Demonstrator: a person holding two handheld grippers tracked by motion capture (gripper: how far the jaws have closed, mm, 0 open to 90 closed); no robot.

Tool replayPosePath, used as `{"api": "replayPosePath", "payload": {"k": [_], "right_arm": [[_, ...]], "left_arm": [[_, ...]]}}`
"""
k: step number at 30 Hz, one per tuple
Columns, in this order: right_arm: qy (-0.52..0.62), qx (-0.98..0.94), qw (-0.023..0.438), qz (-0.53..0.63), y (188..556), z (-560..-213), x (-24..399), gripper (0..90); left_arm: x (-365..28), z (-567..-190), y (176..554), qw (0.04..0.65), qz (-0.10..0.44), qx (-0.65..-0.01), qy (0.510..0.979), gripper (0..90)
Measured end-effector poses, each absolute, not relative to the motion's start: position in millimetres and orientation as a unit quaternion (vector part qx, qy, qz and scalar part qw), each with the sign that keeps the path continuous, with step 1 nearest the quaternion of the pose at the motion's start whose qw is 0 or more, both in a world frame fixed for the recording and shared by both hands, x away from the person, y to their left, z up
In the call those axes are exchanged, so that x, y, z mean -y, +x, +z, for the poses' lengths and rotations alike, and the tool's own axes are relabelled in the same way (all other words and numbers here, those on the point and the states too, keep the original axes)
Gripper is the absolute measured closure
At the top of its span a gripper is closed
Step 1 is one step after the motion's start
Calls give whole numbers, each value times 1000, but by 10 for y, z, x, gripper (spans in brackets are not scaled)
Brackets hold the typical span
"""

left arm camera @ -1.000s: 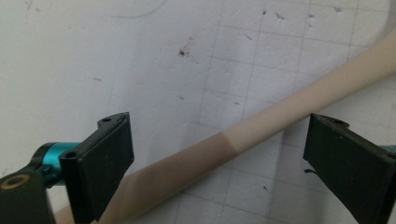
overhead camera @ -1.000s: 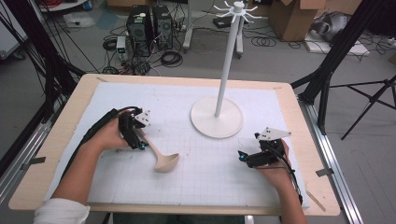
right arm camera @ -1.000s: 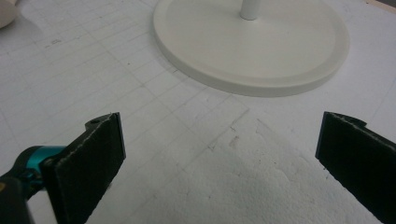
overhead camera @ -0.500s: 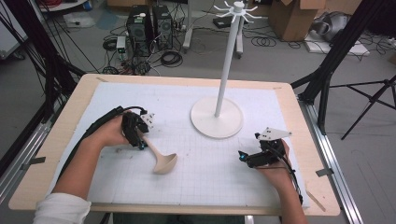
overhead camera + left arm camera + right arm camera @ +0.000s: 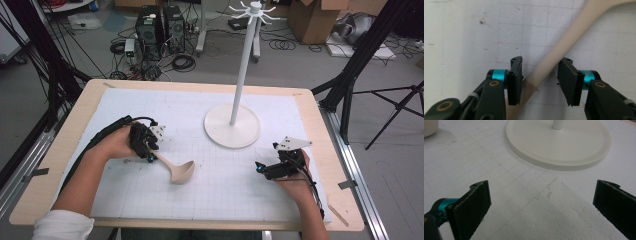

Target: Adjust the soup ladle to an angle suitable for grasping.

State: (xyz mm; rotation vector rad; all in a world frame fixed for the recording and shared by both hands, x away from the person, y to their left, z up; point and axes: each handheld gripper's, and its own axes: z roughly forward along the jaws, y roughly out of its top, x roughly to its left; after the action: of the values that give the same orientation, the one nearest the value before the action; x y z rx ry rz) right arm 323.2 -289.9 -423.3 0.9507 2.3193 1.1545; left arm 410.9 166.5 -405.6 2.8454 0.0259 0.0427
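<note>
A beige ladle (image 5: 182, 172) lies on the white gridded mat, its handle (image 5: 564, 42) pointing up-left toward my left hand. My left gripper (image 5: 150, 157) points down over the end of that handle. In the left gripper view the handle runs diagonally between the jaws of the left gripper (image 5: 540, 75), which have just been closing. It brushes the left pad (image 5: 514, 80), and a gap remains at the right pad (image 5: 569, 82). My right gripper (image 5: 259, 167) rests at the front right, and the right gripper (image 5: 541, 202) holds its jaws wide open over bare mat.
A white stand with a round base (image 5: 232, 132) and a tall pole (image 5: 243, 65) topped by hooks rises at the mat's centre back; the base (image 5: 559, 142) lies just ahead of the right gripper. The ladle's bowl (image 5: 429, 127) sits far left of it. Wooden table edge (image 5: 60, 150) borders the mat.
My left hand has shifted slightly toward the ladle handle and settled over it. The ladle and the right hand have stayed where they were.
</note>
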Motion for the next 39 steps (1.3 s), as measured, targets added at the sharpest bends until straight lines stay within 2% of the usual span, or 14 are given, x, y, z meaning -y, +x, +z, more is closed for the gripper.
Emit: {"api": "replayPosePath", "payload": {"k": [10, 19, 24, 39], "right_arm": [[341, -821, 195, 415, 3227, -4218, 2932, 3], [340, -823, 194, 412, 3227, -4222, 2925, 3], [340, -823, 194, 412, 3226, -4221, 2925, 3], [339, -818, 199, 419, 3213, -4193, 2954, 5]], "left_arm": [[-1710, -4042, 4014, 137, -1, -1, 991, 647], [-1806, -4050, 3926, 165, -39, -45, 985, 775], [-1862, -4067, 3904, 186, -41, -58, 980, 777], [-1808, -4063, 3833, 189, -26, -45, 981, 778]]}}
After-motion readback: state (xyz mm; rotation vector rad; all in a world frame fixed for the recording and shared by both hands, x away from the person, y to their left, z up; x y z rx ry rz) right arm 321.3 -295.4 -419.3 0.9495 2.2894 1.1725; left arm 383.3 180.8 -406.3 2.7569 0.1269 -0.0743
